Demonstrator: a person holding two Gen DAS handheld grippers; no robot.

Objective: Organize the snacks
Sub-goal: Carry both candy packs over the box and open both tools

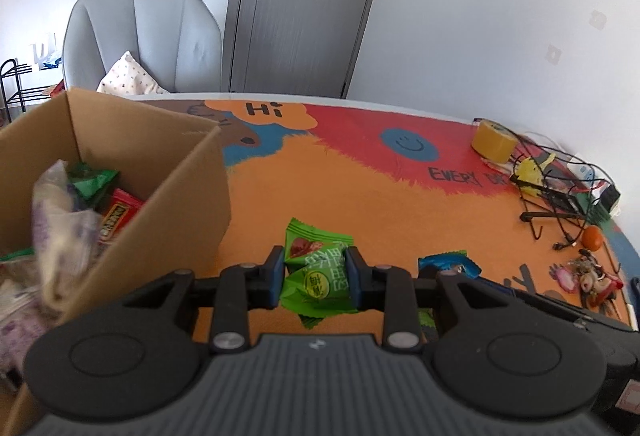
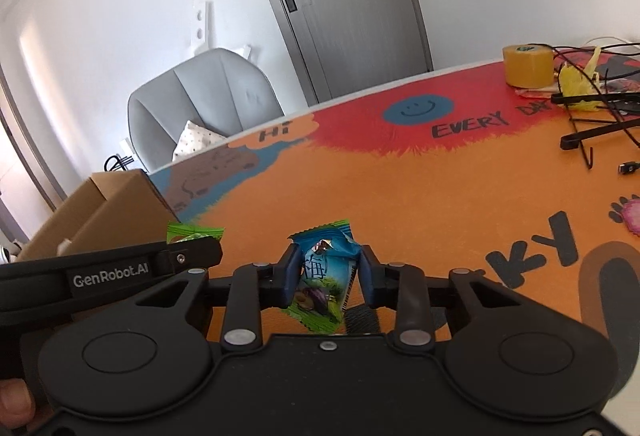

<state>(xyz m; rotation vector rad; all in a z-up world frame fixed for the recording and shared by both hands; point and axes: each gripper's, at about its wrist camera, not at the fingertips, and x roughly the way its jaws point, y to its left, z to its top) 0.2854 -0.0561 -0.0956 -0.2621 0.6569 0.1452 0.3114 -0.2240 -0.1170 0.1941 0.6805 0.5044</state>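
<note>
Cardboard box hides most snacks inside.

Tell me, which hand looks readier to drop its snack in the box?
The left. Its tongs grip the green packet right beside the cardboard box; the right tongs, holding the blue packet, sit farther away.

Straight ahead at 12 o'clock you've got a wide bare stretch of the orange table mat, easy to pass through. At 10 o'clock the cardboard box wall blocks the left side. Around 2 o'clock there's a tape roll and a tangle of cables, probably snaggy, hard to tell.
</note>
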